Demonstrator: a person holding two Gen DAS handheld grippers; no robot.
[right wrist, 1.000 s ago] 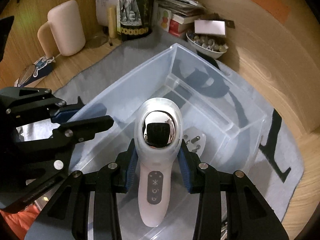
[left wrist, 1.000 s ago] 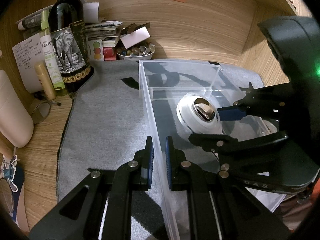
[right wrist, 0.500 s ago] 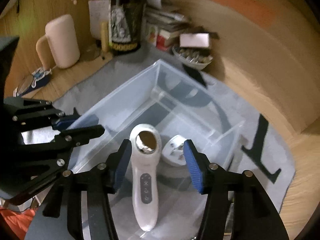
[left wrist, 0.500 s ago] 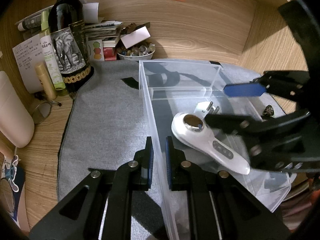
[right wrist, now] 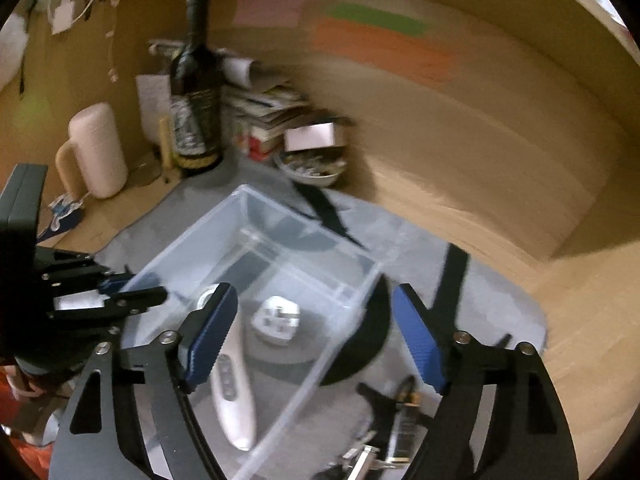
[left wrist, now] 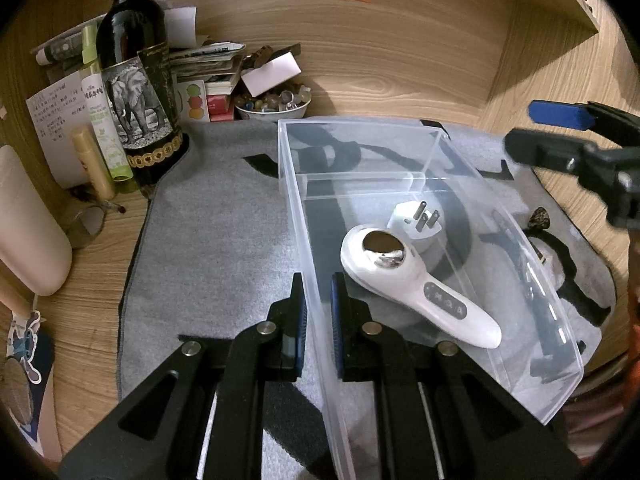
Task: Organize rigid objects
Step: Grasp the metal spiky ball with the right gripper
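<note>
A clear plastic bin (left wrist: 436,140) stands on a grey mat (left wrist: 216,248). Inside it lie a white handheld device with a chrome head (left wrist: 416,284) and a white plug adapter (left wrist: 416,220). My left gripper (left wrist: 318,312) is shut on the bin's left wall. My right gripper (right wrist: 316,344) is open and empty, raised above the bin's right side; it also shows at the right of the left wrist view (left wrist: 560,136). In the right wrist view the bin (right wrist: 256,208), device (right wrist: 232,396) and adapter (right wrist: 276,320) show below it.
A wine bottle (left wrist: 136,80), a bowl of small items (left wrist: 272,104), stacked papers and a cream mug (left wrist: 24,232) crowd the back left. A small dark bottle (right wrist: 404,424) and other small objects lie on the mat right of the bin. Wooden walls close in behind and to the right.
My right gripper let go of the white device, which now lies in the bin. It opened wide, rose and drew back to the right. My left gripper kept its hold on the bin wall.
</note>
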